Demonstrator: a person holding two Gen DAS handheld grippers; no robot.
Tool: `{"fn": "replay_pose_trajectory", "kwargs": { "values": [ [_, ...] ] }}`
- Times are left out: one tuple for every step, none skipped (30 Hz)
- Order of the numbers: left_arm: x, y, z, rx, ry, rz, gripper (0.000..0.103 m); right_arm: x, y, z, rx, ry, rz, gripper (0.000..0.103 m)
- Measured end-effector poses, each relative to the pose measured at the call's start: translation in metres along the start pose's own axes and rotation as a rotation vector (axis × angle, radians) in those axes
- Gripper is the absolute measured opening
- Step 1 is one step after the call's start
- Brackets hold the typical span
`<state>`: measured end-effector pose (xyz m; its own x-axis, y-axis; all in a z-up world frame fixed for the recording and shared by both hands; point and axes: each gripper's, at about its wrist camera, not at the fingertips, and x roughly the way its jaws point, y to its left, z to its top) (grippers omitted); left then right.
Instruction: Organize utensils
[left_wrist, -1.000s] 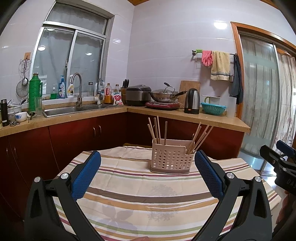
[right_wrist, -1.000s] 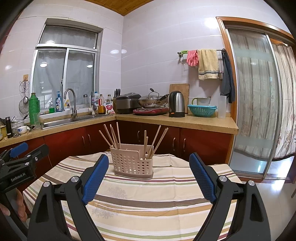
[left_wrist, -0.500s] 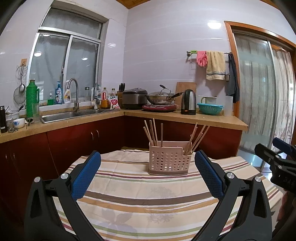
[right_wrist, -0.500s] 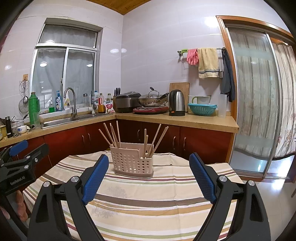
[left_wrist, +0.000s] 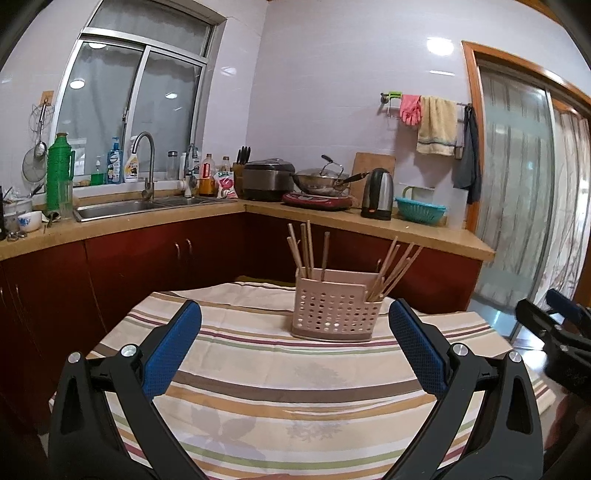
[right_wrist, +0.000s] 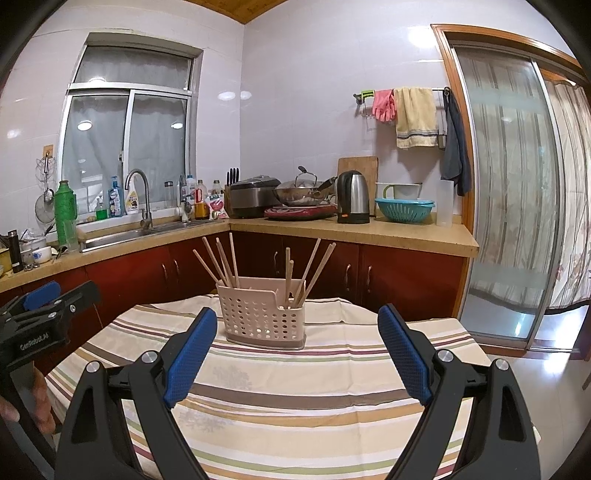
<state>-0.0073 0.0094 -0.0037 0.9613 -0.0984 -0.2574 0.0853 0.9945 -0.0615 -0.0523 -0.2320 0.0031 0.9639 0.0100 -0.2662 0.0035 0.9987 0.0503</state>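
With both the left gripper and right gripper held apart and empty, the views rose slightly over the last second, while the chopsticks stayed upright in the caddy on the table.

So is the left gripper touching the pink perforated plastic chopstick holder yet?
Apart. The left wrist view shows the left gripper open, striped tablecloth visible between its fingertips and the holder.
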Motion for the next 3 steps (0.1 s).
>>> {"fn": "replay_pose_trajectory", "kwargs": {
  "values": [
    [0.006,0.003,-0.001,0.000,0.005,0.009,0.099,0.004,-0.003,-0.001,0.001,0.005,-0.007,0.086],
    [0.013,0.006,-0.001,-0.003,0.015,0.020,0.099,0.008,-0.006,-0.001,0.003,0.010,-0.010,0.086],
    [0.019,0.009,-0.002,-0.004,0.024,0.029,0.099,0.015,-0.012,-0.003,0.012,0.021,-0.015,0.086]
  ]
}}
